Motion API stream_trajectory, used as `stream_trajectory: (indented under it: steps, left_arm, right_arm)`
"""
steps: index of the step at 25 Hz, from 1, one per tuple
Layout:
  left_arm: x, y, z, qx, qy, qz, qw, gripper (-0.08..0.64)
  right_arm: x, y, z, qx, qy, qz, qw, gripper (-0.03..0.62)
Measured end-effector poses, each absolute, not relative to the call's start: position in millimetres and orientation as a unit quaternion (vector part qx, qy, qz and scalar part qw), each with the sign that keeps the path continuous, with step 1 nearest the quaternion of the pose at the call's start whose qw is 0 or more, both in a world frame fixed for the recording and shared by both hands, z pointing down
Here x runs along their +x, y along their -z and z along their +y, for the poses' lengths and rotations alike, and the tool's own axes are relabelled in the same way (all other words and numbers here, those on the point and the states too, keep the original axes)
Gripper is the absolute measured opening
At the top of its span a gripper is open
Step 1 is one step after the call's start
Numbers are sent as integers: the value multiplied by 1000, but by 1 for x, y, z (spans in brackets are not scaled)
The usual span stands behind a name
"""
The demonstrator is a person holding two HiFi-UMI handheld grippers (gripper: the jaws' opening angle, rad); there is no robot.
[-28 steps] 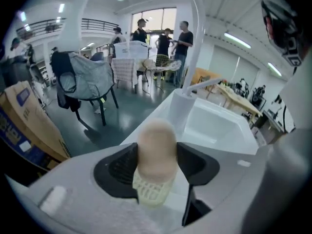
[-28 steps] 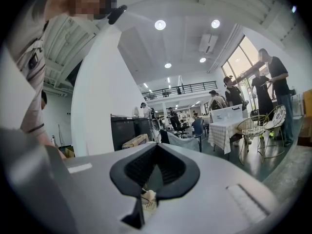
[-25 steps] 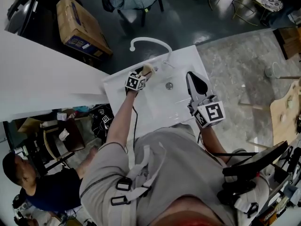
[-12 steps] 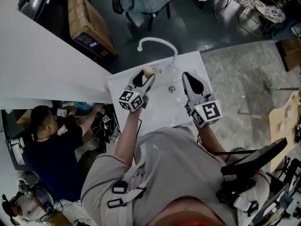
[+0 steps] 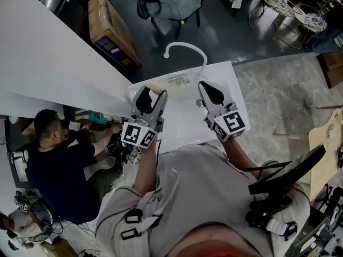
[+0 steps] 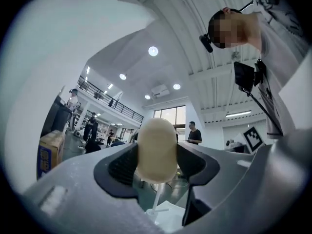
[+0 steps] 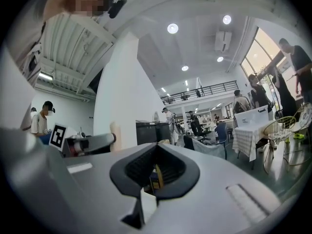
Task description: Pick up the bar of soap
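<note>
Left gripper view shows the pale bar of soap point(image 6: 156, 150) clamped upright between the jaws of the left gripper point(image 5: 151, 97), in the air over the white sink point(image 5: 185, 123). Beside it, the right gripper point(image 7: 155, 173) has its jaws closed together on nothing.

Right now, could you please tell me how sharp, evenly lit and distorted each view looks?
Head view: dim with dark corners, though the white sink is sharp. Left gripper view: heavy fisheye bending, black rim, glare at the ceiling lamps; the bar of soap in the left claw is in focus. Right gripper view: same bending, bright window, no smear.
</note>
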State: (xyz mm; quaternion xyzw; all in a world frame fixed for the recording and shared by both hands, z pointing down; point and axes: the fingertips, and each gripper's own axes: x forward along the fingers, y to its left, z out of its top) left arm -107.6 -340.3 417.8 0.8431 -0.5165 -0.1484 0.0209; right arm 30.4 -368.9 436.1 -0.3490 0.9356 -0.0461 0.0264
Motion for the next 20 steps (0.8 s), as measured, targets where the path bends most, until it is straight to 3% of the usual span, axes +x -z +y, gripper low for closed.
stream_trajectory:
  steps: [7, 20]
  left_arm:
    - [-127, -368, -298, 817, 117, -561, -53, 238]
    - [-128, -377, -286, 817, 94, -568, -41, 238]
  right_arm:
    - [17, -438, -354, -335, 46, 941, 21, 0]
    - [13, -434, -341, -337, 34, 941, 2, 0]
